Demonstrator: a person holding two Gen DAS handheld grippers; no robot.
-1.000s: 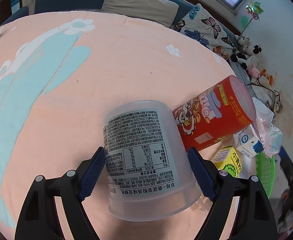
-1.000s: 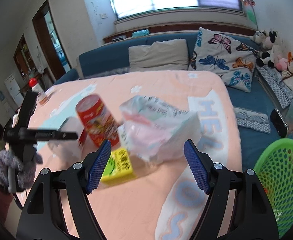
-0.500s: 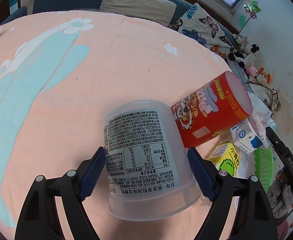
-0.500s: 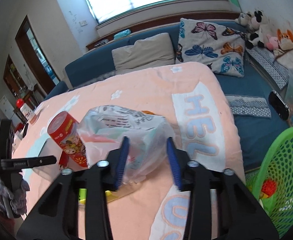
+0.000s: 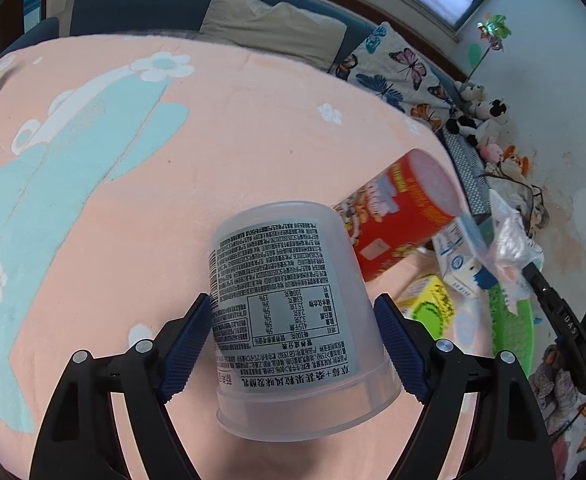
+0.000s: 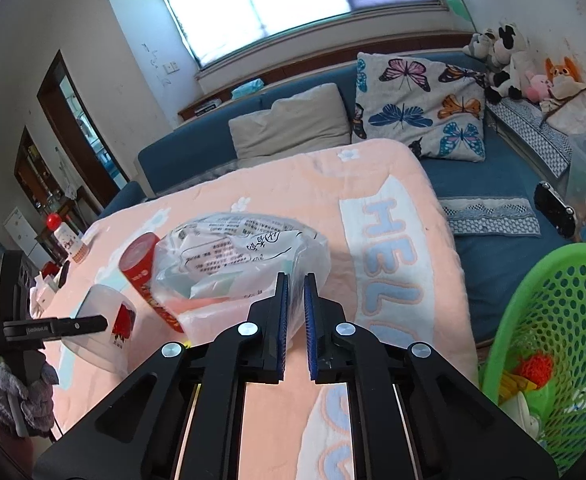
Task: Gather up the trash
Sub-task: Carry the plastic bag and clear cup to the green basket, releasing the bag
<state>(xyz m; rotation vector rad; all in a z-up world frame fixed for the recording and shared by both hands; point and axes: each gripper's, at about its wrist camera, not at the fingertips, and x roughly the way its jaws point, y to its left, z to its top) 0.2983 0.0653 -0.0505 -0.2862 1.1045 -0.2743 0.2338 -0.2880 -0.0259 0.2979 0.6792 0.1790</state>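
Observation:
My left gripper (image 5: 293, 344) is shut on a translucent plastic cup (image 5: 289, 300), held upside down just above the peach blanket (image 5: 213, 140). Beside the cup, a red snack can (image 5: 401, 216) leans, with a white-blue milk carton (image 5: 461, 268) and a yellow-green carton (image 5: 429, 304) to its right. My right gripper (image 6: 296, 292) is shut on the near edge of a clear plastic bag (image 6: 233, 256) that rests on the blanket. The red can (image 6: 141, 264) and the cup (image 6: 101, 328) lie to the bag's left. A green mesh basket (image 6: 565, 340) stands off the bed's right edge.
The basket holds some rubbish at its bottom. A blue sofa (image 6: 493, 184) with a butterfly cushion (image 6: 421, 112) and a beige pillow (image 6: 289, 124) borders the bed. A red-capped bottle (image 6: 63, 236) stands far left. A person's gloved hand (image 6: 13, 396) holds the left gripper.
My right gripper has closed its jaws onto the plastic bag and rolled a little. My left gripper has lifted slightly with the cup still in it.

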